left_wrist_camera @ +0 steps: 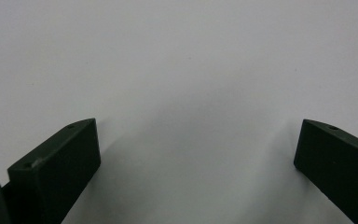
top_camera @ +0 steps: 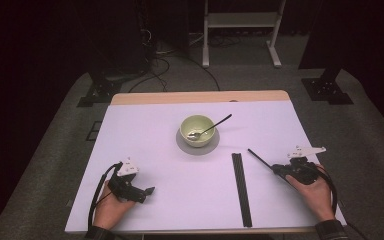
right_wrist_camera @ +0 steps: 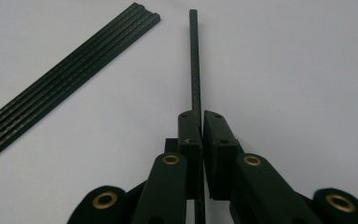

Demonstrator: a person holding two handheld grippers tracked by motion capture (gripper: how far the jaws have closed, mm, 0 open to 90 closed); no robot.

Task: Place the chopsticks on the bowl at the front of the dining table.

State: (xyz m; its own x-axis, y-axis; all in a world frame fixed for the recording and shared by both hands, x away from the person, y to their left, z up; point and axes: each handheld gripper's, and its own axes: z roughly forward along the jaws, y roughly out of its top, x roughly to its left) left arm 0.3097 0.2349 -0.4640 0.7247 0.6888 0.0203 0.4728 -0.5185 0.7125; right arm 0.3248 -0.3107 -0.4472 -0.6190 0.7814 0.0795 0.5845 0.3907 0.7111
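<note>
The right gripper [right_wrist_camera: 201, 122], resting at the table's near right, has its jaws pressed together on a single black chopstick [right_wrist_camera: 195, 65], which sticks out ahead of it toward the table's middle; the pinch sits close to one end, so most of the stick's length is unsupported. The likely fault, judged from this hold, is that the thin stick pivots or slides between the pads when lifted or swung, since a long free end gives any contact a strong lever. A second risk is the free tip [top_camera: 250, 150] sweeping into the bundle of black chopsticks [top_camera: 241, 187] lying just to its left and scattering them. The left gripper [top_camera: 149, 191] lies at the near left with its jaws spread wide over bare surface, holding nothing. The green bowl [top_camera: 197, 129] stands on a grey saucer [top_camera: 182, 144] at the centre, a spoon [top_camera: 213, 126] leaning over its rim; a careless pass could tip the spoon out. Open room lies between the grippers and across the far half of the white table [top_camera: 145, 125]. The right hand [top_camera: 316, 190] sits near the right edge [top_camera: 320, 165], leaving little margin there.
</note>
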